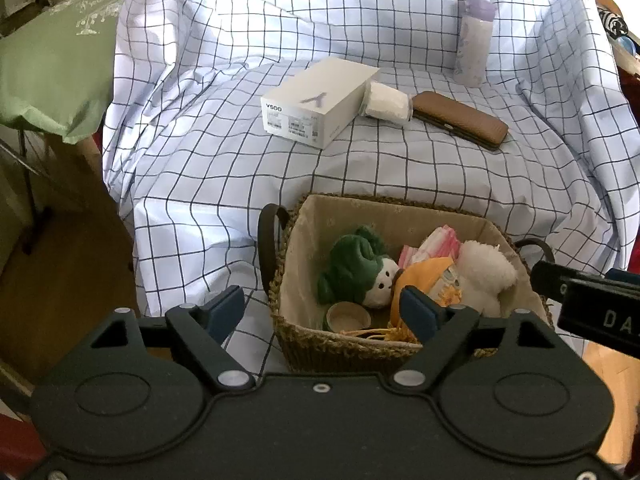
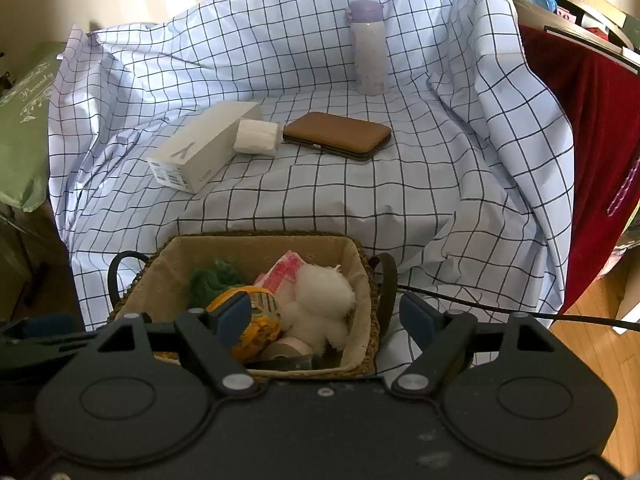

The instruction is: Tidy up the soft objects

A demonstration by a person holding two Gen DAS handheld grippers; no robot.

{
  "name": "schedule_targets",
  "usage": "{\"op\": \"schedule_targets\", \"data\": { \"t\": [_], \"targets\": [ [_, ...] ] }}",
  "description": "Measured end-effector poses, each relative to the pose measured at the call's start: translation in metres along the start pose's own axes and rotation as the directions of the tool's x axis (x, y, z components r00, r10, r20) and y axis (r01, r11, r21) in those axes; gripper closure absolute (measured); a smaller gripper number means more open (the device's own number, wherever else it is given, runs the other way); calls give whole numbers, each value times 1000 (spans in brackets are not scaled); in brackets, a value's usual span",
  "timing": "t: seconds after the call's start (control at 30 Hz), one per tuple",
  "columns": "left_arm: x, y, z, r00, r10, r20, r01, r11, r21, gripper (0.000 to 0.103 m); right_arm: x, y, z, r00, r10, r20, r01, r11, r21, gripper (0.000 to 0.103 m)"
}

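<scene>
Woven basket (image 1: 320,344) nearest; checked sheet (image 1: 240,168) draped beneath; wood floor (image 2: 600,320) right.

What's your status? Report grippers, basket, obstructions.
Left gripper and right gripper open, empty. Basket holds white plush, green plush. White soft pack out on checked cloth. Path unobstructed.

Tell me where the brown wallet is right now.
The brown wallet lies flat on the checked cloth beyond the basket, right of the small white packet, with the purple-capped bottle standing behind it.
</scene>
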State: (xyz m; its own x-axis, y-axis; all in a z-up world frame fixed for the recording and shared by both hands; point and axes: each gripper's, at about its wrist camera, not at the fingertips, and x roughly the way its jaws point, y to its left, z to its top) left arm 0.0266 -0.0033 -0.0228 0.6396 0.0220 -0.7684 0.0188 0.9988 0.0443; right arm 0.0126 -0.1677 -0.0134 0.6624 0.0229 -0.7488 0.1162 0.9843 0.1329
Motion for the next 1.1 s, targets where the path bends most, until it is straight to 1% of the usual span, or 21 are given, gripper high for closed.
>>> {"op": "schedule_targets", "data": {
  "t": [0.13, 0.23, 0.37, 0.53, 0.77, 1.1],
  "targets": [
    [0, 0, 3, 1000, 2, 0, -2, 1000, 1, 20, 4, -4, 1, 1000, -5, -9, 6, 1000, 14, 17],
    [3, -1, 6, 1000, 0, -5, 0, 1000, 4, 9, 11, -8, 3, 999, -2, -35, 3, 999, 37, 14],
    [6, -6, 11, 1000, 8, -9, -8, 1000, 24, 9, 22, -13, 8, 997, 4, -77, 1, 998, 58, 13],
    [14, -7, 20, 1000, 7, -25, -6, 999, 33, 9, 31, -13, 20, 996, 1, -86, 4, 998, 58, 10],
    [31, -2, 37, 998, 23, -51, -21, 999, 35, 9, 51, -5, 49, 996, 15, -89, -10, 998, 57, 7],
    [57, 3, 62, 997, 48, -62, -46, 998, 31, 9, 89, 17, 103, 996, 76, -46, -75, 997, 28, 7]
  ]
}}
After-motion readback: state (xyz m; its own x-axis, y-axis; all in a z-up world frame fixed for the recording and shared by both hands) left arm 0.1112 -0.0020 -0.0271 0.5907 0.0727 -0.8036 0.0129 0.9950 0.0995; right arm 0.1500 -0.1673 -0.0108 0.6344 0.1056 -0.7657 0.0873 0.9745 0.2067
